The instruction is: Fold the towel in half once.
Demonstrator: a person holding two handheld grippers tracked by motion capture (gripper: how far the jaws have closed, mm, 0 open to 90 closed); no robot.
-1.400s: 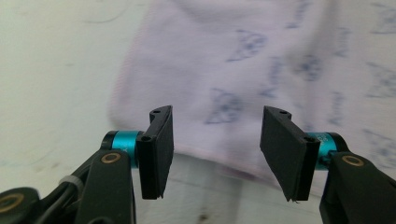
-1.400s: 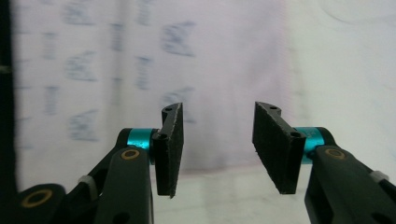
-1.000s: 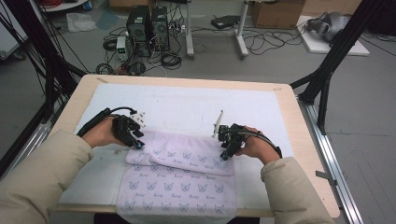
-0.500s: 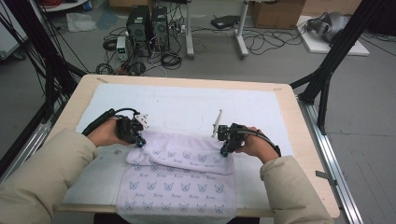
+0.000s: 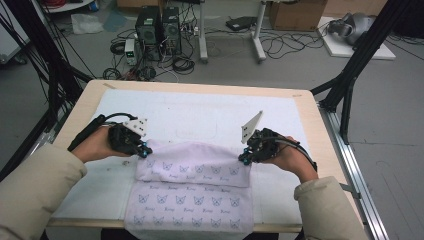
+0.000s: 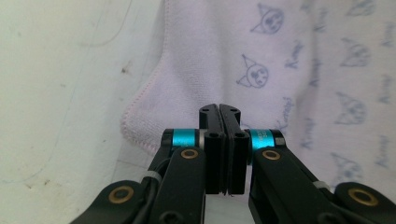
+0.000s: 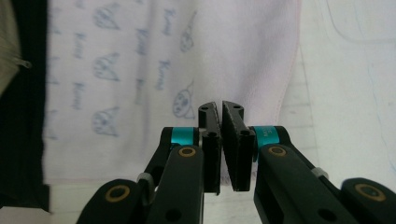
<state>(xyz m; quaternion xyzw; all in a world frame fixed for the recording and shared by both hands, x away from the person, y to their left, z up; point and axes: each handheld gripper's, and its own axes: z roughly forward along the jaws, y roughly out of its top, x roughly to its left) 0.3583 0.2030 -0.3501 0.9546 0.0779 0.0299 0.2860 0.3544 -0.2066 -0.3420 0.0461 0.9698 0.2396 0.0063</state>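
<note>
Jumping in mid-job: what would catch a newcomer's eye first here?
The pale lilac towel with cat prints, folded at the table's near edge, its top layer doubled over. The left gripper and right gripper sit at that fold's two far corners, jaws shut; whether cloth is pinched between them is not clear. Beyond the table, computers and tangled cables lie on the floor.

Folded cat-print towel (image 5: 192, 192) on counter (image 5: 200, 92); left gripper (image 5: 131, 141) at its left corner, right gripper (image 5: 256, 148) at right corner.

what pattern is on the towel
Pale lilac towel printed with small blue cat faces and script words; clearest in the left gripper view.
</note>
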